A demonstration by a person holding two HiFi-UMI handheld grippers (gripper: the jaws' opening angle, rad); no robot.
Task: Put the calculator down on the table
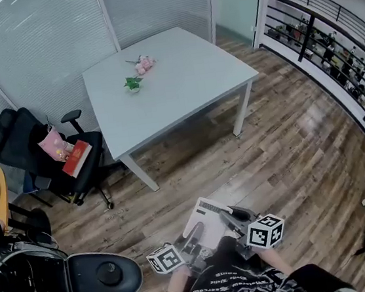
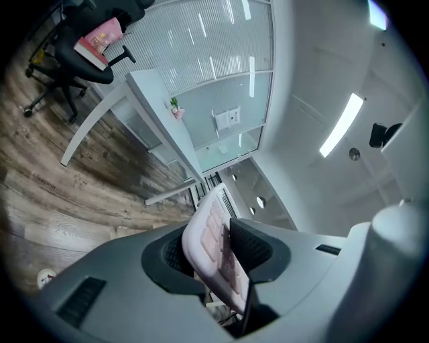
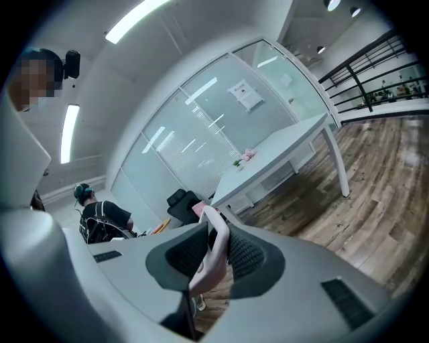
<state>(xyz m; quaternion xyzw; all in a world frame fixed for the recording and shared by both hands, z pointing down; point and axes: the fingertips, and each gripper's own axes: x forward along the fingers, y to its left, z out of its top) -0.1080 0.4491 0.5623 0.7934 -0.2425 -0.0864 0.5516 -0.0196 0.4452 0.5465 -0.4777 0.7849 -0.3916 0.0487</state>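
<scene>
Both my left gripper (image 2: pixel 220 249) and right gripper (image 3: pixel 213 253) clamp the calculator (image 1: pixel 206 223), one edge each, to keep it steady, I reckon. It's in mid-air, well short of the table (image 1: pixel 189 88).

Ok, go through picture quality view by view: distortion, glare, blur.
Head view: sharp, edges bowed, glare on the wooden floor. Left gripper view: heavy fisheye, dark corners, ceiling light strip blown out. Right gripper view: same fisheye, calculator close and slightly soft.
</scene>
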